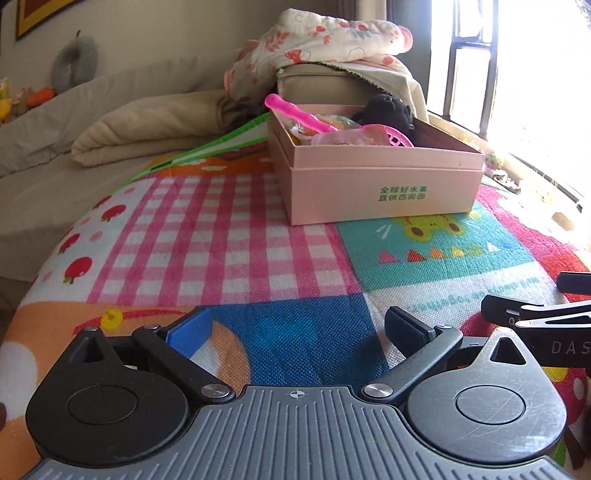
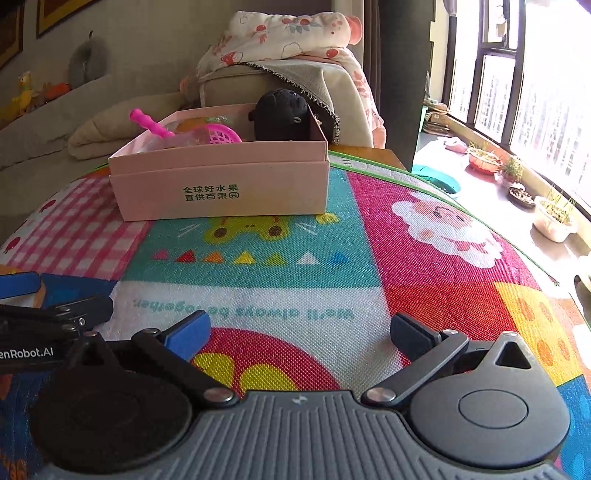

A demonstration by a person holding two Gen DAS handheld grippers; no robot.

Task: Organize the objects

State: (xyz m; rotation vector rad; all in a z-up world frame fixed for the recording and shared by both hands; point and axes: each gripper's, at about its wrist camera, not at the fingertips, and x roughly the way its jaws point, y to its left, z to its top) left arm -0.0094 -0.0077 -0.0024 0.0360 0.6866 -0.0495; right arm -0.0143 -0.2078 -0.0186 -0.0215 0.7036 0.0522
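A pink cardboard box [image 1: 380, 184] [image 2: 221, 184] with green print stands on the colourful play mat [image 1: 221, 236] [image 2: 424, 280]. Inside it lie a pink plastic scoop with a long handle [image 1: 295, 110] [image 2: 155, 125], a black plush toy [image 1: 388, 109] [image 2: 282, 114] and other small items. My left gripper [image 1: 297, 328] hovers low over the mat in front of the box, jaws wide open and empty. My right gripper [image 2: 301, 330] sits beside it to the right, also wide open with nothing between its fingers. Each gripper shows at the edge of the other's view.
A sofa with a beige folded blanket [image 1: 147, 125] lies behind the mat. A cushion stack with a floral quilt [image 1: 325, 40] [image 2: 288, 33] rises behind the box. Plant pots [image 2: 554, 218] line the window sill on the right.
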